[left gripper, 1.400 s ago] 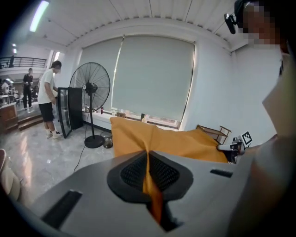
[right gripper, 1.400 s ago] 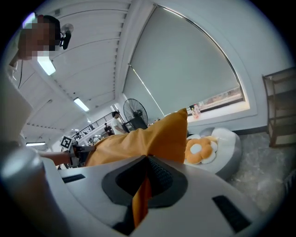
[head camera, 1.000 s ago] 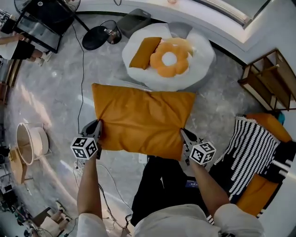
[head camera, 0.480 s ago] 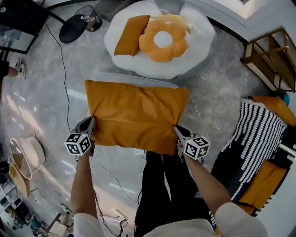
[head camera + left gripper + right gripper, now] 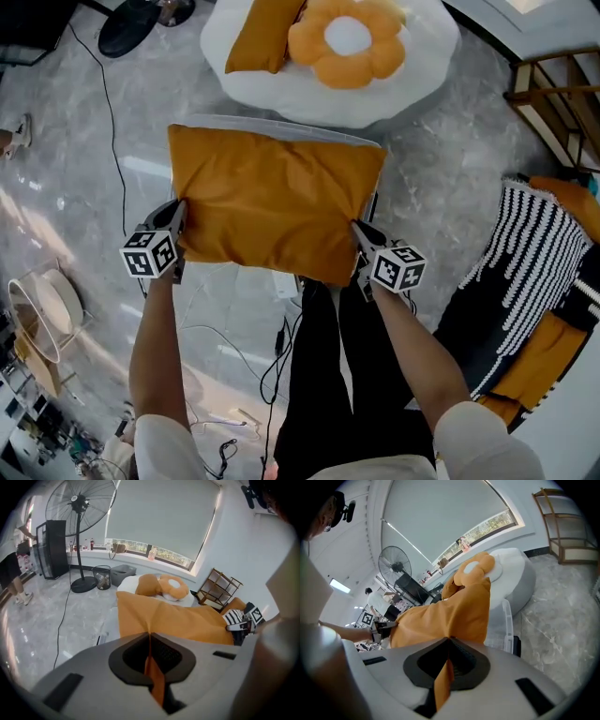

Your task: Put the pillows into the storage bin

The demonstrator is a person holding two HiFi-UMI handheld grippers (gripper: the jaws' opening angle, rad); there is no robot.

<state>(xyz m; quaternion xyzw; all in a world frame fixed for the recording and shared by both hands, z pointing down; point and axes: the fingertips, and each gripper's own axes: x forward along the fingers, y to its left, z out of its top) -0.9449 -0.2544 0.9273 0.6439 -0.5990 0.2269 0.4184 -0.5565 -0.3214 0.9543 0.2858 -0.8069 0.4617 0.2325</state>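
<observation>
Pinching orange pillow (image 5: pixel 272 202) over bin (image 5: pixel 501 625)

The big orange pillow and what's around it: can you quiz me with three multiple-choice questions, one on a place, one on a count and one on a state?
1. What is the big pillow held above?
A. a clear bin
B. a wooden shelf
C. a fan

2. How many pillows lie on the white beanbag?
A. one
B. two
C. four

3. How are the left gripper and right gripper?
A. both open
B. both shut on the big pillow
C. only the left shut

Answers:
1 A: the bin's rim shows past the pillow's far edge.
2 B: a flower pillow and a small orange pillow.
3 B: each pair of jaws pinches orange fabric.
</observation>
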